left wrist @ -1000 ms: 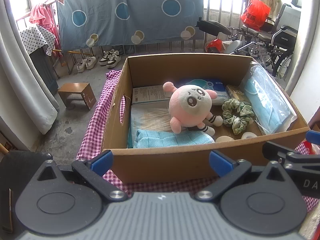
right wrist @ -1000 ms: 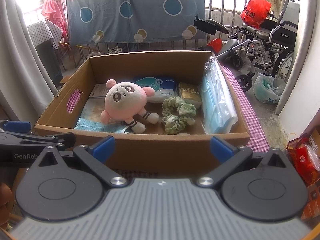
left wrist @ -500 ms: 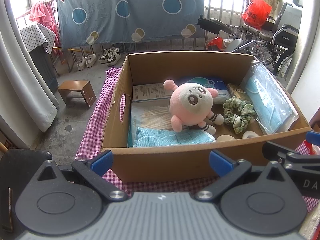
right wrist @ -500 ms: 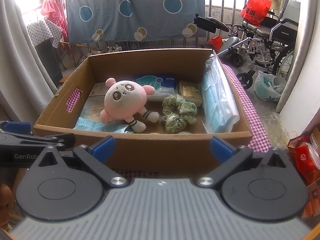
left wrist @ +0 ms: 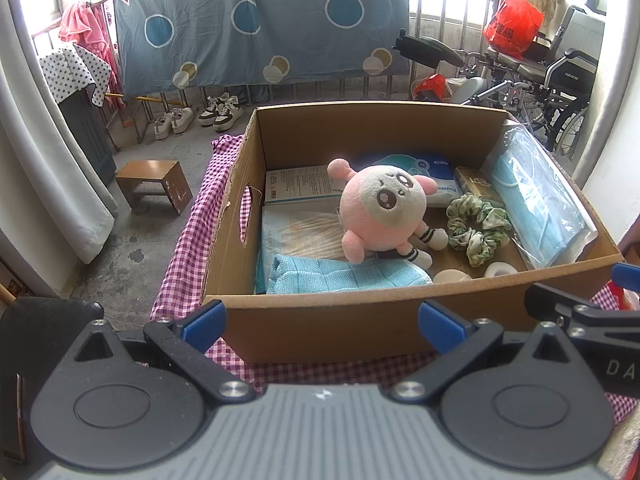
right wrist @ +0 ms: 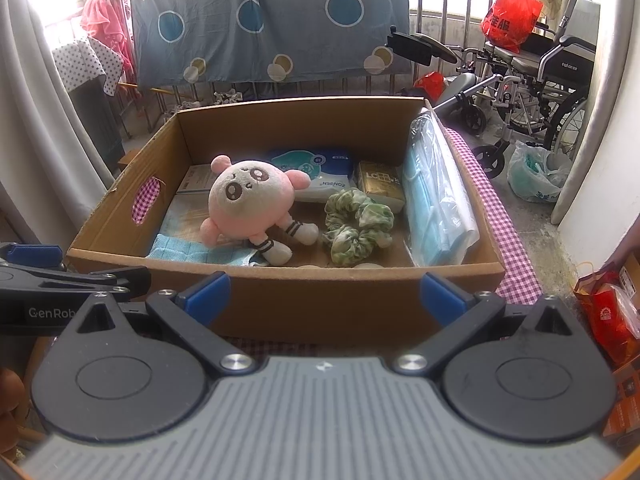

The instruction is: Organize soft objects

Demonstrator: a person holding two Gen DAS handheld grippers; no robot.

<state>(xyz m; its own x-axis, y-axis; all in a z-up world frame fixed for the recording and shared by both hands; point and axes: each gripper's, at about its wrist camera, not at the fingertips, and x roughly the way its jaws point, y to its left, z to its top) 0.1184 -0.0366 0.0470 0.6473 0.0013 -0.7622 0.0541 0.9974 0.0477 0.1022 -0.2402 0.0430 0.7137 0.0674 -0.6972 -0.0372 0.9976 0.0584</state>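
A cardboard box stands on a purple checked cloth. Inside lie a pink plush toy, a green scrunchie, a folded light-blue cloth, a bag of blue face masks, a tissue pack and a small gold box. My left gripper is open, empty, just in front of the box's near wall. My right gripper is open and empty too, beside it at the same wall.
A small wooden stool stands on the floor to the left. Shoes line the railing under a hanging blue sheet. A wheelchair and plastic bags are at the right. A red bag sits near right.
Both views have edged slightly closer to the box. Nothing in the box has moved, and both grippers remain open.
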